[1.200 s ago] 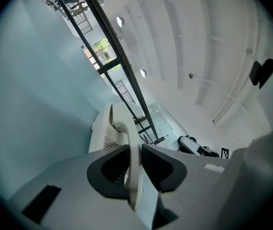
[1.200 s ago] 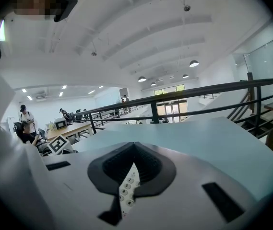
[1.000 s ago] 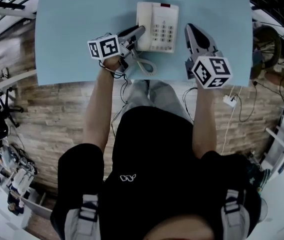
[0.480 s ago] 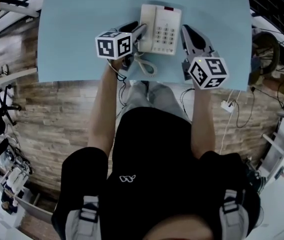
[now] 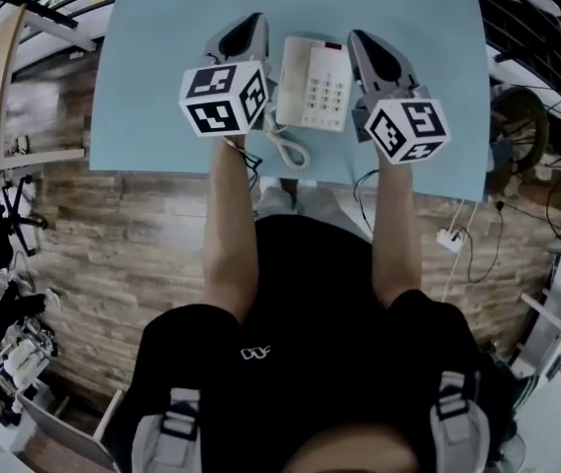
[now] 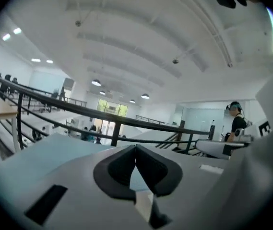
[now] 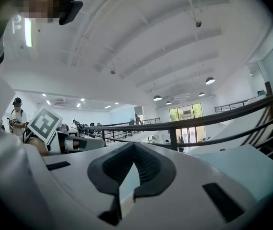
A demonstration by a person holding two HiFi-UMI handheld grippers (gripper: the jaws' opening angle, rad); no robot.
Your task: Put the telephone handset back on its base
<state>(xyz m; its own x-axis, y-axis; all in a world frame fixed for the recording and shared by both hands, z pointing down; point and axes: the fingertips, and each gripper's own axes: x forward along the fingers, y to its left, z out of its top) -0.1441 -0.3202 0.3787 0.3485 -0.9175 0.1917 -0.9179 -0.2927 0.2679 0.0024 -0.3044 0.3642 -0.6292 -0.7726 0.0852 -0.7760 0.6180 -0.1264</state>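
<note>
The white telephone base (image 5: 321, 85) with its keypad sits on the light blue table (image 5: 162, 77). The handset (image 5: 288, 79) lies along the base's left side, and the coiled cord (image 5: 286, 147) loops toward the table's near edge. My left gripper (image 5: 252, 20) hangs to the left of the phone, raised off it, shut and empty (image 6: 136, 147). My right gripper (image 5: 357, 37) hangs to the right of the phone, also shut with nothing between its fingers (image 7: 135, 145). Both gripper views point up and across the hall, so neither shows the phone.
The table's near edge (image 5: 290, 170) runs just in front of the person's arms. Black railings (image 6: 117, 123) stand beyond the table's far side. A person (image 6: 234, 123) stands in the background. Cables and a power strip (image 5: 453, 239) lie on the floor at the right.
The left gripper has come away from the handset, lifted to the left of the phone and shut. The handset now rests on the base. The right gripper has risen a little.
</note>
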